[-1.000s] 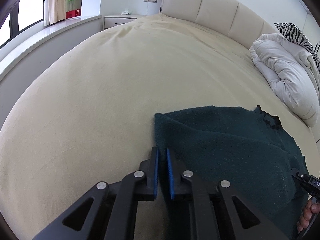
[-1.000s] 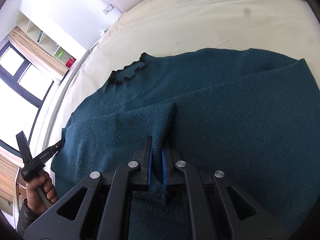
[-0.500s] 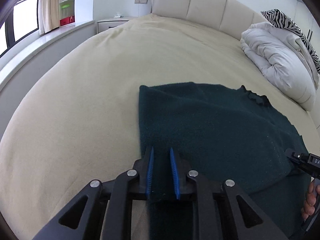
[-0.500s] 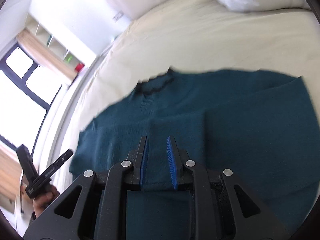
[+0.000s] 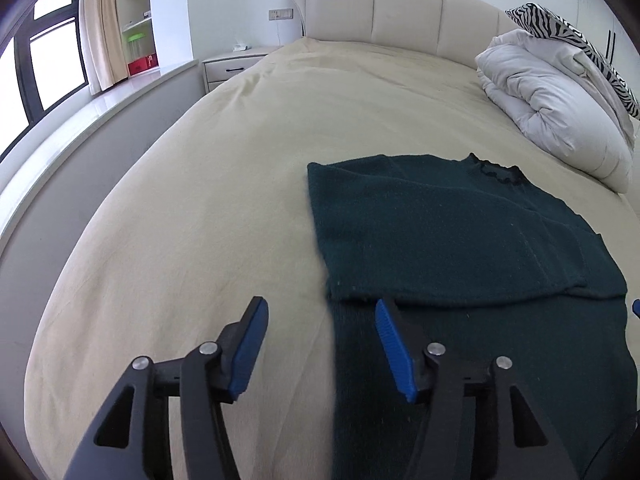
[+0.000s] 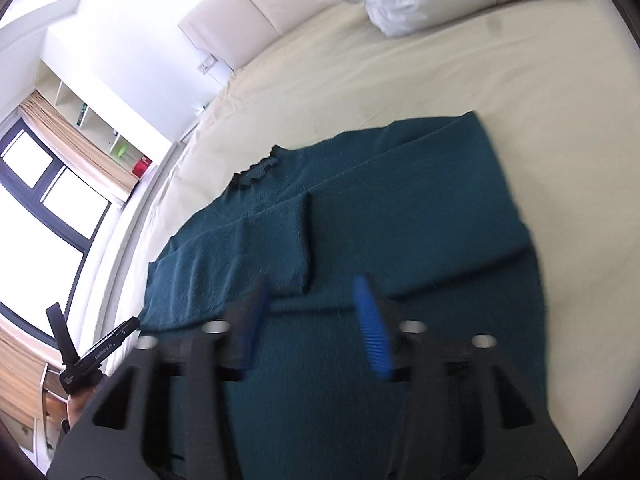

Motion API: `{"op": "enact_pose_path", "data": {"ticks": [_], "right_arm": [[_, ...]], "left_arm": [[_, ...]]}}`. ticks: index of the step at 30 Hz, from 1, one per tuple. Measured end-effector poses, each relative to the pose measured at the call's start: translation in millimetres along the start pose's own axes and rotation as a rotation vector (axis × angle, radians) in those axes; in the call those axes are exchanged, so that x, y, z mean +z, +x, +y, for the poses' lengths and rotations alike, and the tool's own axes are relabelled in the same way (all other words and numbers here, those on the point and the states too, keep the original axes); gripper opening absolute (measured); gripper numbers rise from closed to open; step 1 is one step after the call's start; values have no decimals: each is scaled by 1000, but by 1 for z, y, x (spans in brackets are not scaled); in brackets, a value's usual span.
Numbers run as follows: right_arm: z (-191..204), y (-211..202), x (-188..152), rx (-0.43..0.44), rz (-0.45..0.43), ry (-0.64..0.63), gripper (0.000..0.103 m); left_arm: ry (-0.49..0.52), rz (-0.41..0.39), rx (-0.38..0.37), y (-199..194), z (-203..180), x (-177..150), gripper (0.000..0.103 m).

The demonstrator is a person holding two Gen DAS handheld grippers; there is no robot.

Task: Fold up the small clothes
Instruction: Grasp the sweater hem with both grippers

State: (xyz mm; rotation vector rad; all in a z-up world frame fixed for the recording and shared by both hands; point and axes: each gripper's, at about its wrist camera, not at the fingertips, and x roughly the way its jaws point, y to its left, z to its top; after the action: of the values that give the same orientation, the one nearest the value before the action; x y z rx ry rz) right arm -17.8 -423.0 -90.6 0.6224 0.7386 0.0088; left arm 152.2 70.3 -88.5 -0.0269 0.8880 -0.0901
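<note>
Green sweater (image 5: 460, 240) flat on bed (image 5: 240, 160), sleeves folded in.
Left gripper (image 5: 320, 344) & right gripper (image 6: 310, 320) both opening, prob. nothing betw. pads; right view blurry.

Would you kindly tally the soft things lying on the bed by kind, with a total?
Sweater: 1, dark green, sleeves folded in
Duvet: 1, white, bundled up
Zebra-striped cloth: 1, on the duvet
Total: 3

Cream bed (image 5: 248, 168) under flat teal sweater (image 5: 440, 232) and white duvet (image 5: 560, 100).
</note>
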Motion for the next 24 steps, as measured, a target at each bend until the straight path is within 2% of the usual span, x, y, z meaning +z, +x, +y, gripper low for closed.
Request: {"op": "enact_pose_path", "data": {"ticks": [1,3,10,11,13,16,24], "right_arm": [[2,-9,-6,5,-14,-5,70],[2,-30,-22,12,-6,-23,70],[-25,-101,-68,27,27,-18,70],[-30,-111,-73,30,26,-14,70],[-30,-113,-86,51,41,-18,70],[-38,-129,-100,78,82,-35,69],[-62,-150,-124,139,154,25,68]], "left_arm": [[-7,2,-13,-7,2,-6,66],[-22,11,-38,-23,8,-22,72],[-80,112,-141,-69,37,-96,72],[-94,133,-175,-74,42,-109,72],[-120,184,-238,-81,50,-130,72],[-157,223,-292,-93,62,-155,72],[-202,349,-477,-98,63,-187,70]]}}
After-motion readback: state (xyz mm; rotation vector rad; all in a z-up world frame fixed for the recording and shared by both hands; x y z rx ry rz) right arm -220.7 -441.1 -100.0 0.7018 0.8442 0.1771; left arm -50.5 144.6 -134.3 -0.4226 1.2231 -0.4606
